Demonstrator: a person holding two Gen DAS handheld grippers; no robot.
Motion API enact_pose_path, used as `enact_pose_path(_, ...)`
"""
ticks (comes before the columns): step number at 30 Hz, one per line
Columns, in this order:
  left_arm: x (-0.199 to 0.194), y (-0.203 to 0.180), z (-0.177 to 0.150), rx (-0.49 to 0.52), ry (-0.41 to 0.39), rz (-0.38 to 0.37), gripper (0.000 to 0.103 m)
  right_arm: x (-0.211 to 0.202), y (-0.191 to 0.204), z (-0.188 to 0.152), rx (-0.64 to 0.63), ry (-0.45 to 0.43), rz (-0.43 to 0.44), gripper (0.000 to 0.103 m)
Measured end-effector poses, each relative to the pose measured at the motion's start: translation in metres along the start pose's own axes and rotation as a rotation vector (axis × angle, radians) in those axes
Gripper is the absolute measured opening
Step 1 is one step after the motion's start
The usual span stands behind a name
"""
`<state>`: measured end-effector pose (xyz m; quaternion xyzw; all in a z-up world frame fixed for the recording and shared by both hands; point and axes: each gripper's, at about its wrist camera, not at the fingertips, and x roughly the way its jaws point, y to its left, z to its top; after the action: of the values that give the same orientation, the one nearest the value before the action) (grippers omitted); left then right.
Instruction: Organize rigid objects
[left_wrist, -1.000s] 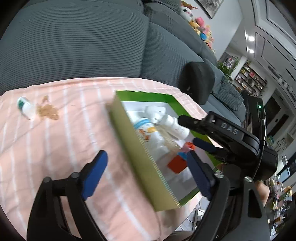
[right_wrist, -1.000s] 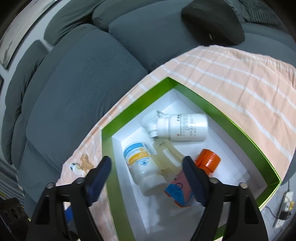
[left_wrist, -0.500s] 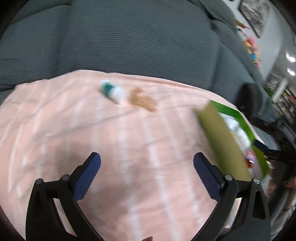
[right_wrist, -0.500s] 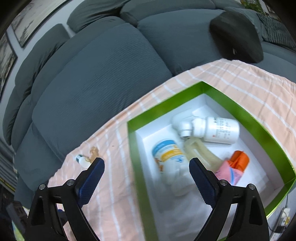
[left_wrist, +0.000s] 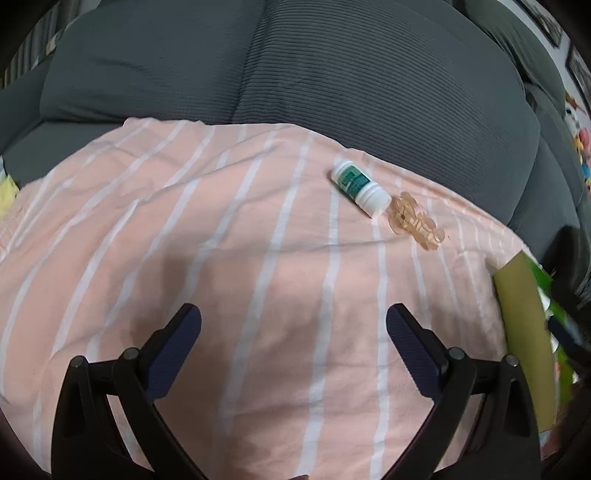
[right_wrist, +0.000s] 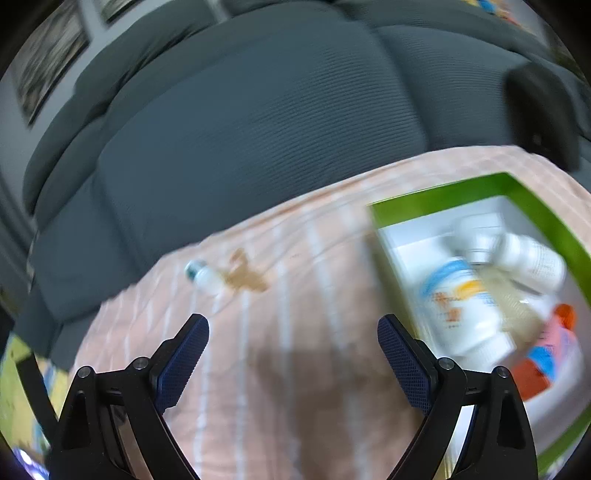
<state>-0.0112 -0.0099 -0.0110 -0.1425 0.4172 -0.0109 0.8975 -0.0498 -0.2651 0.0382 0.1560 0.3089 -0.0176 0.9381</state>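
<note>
A small white bottle with a green label (left_wrist: 359, 187) lies on its side on the pink striped cloth (left_wrist: 221, 258), touching a translucent tan piece (left_wrist: 413, 221). My left gripper (left_wrist: 293, 328) is open and empty, above the cloth and short of the bottle. In the blurred right wrist view the bottle (right_wrist: 202, 275) and tan piece (right_wrist: 245, 278) lie ahead to the left. My right gripper (right_wrist: 293, 338) is open and empty. The green box (right_wrist: 436, 194) at right holds a blue-and-yellow labelled bottle (right_wrist: 458, 306), a white bottle (right_wrist: 532, 260), an orange-capped item (right_wrist: 554, 332) and others.
The grey sofa back (left_wrist: 295, 66) rises right behind the cloth. The box's olive outer wall (left_wrist: 524, 325) stands at the right edge of the left wrist view. A dark cushion (right_wrist: 543, 110) sits on the sofa at far right.
Both grippers have swung left, away from the box toward the lying bottle. The box has slid to the right edge of both views. Both stay open.
</note>
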Motion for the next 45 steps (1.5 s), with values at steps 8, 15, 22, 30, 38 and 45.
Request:
enact_pose_path(8,-0.008,0.038,0.011,-0.089,-0.010,0.025,0.100,0.041,0.057,-0.030,-0.179,0.082,-0.010,0.094)
enact_pose_path(15,-0.018,0.058,0.017,-0.117,-0.029,0.043,0.100,0.057,0.081,-0.038,-0.231,0.091,-0.013,0.094)
enact_pose_path(22,-0.024,0.066,0.022,-0.133,-0.032,0.022,0.100,0.078,0.112,-0.024,-0.300,0.105,0.006,0.094)
enact_pose_path(30,-0.030,0.067,0.025,-0.124,-0.038,-0.010,0.100,0.131,0.151,0.021,-0.345,0.142,-0.010,0.093)
enact_pose_path(38,-0.031,0.067,0.031,-0.125,-0.039,-0.016,0.100,0.206,0.175,0.054,-0.398,0.218,-0.123,0.084)
enact_pose_path(45,-0.034,0.074,0.034,-0.131,-0.039,-0.026,0.100,0.246,0.171,0.056,-0.392,0.297,-0.116,0.071)
